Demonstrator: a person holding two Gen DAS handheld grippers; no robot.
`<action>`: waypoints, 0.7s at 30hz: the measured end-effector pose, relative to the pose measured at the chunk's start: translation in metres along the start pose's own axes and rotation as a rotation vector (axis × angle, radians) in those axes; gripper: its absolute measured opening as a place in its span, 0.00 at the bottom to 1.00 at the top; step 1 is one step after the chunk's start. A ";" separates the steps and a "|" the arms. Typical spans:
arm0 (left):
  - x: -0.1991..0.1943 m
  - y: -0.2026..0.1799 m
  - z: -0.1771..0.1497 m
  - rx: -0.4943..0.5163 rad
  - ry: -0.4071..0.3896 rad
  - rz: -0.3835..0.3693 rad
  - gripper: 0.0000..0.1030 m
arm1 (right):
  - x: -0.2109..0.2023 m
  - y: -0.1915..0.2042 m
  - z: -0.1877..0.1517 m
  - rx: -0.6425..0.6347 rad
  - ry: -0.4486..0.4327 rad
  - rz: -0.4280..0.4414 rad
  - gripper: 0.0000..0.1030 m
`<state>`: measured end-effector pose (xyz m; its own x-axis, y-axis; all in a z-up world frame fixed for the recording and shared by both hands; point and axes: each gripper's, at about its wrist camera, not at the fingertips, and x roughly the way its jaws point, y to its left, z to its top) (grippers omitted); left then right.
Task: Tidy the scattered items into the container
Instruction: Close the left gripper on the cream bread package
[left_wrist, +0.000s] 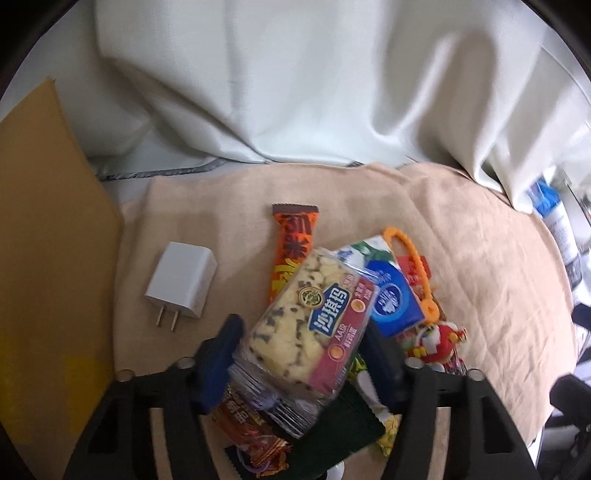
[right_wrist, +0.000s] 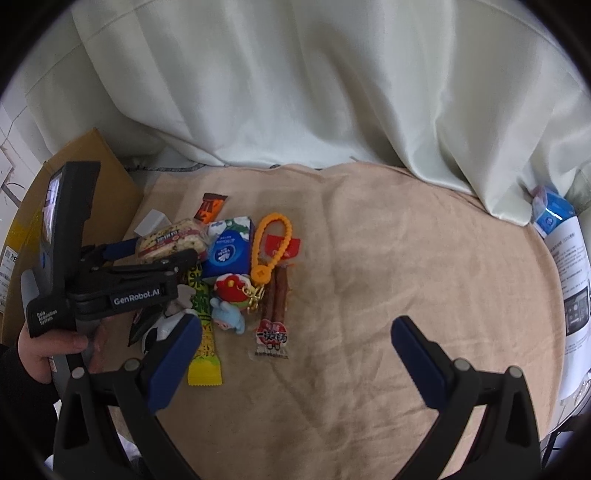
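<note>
The left claw (left_wrist: 299, 354) clamps the sachima cake packet (left_wrist: 306, 328) (blue pads on both sides); the right claw (right_wrist: 295, 354) hangs apart above the beige cloth (right_wrist: 388, 258).

Backdrop: pale curtain (right_wrist: 295, 92), hanging in folds. Surface: beige cloth (right_wrist: 388, 258), wrinkled, spread over white tabletop (left_wrist: 122, 177). Soft daylight.

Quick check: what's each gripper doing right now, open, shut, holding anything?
Left gripper: shut on the clear-wrapped pale cookie pack with a blue label.
Right gripper: open, empty, above the beige cloth.
</note>
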<state>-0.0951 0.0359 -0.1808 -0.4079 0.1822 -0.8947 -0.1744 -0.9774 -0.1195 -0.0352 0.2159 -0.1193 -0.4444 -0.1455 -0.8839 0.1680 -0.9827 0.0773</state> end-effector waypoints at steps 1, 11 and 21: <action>-0.003 -0.004 -0.001 0.025 -0.011 -0.003 0.53 | 0.001 0.000 0.000 0.000 0.002 0.003 1.00; -0.053 -0.011 -0.012 0.015 -0.082 0.071 0.50 | 0.015 0.008 0.001 -0.028 0.002 0.028 1.00; -0.074 0.004 -0.046 -0.071 -0.110 0.175 0.51 | 0.051 0.032 0.004 -0.038 0.055 0.109 0.80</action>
<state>-0.0243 0.0134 -0.1347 -0.5223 0.0163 -0.8526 -0.0302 -0.9995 -0.0006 -0.0558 0.1764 -0.1602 -0.3726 -0.2441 -0.8953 0.2464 -0.9562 0.1581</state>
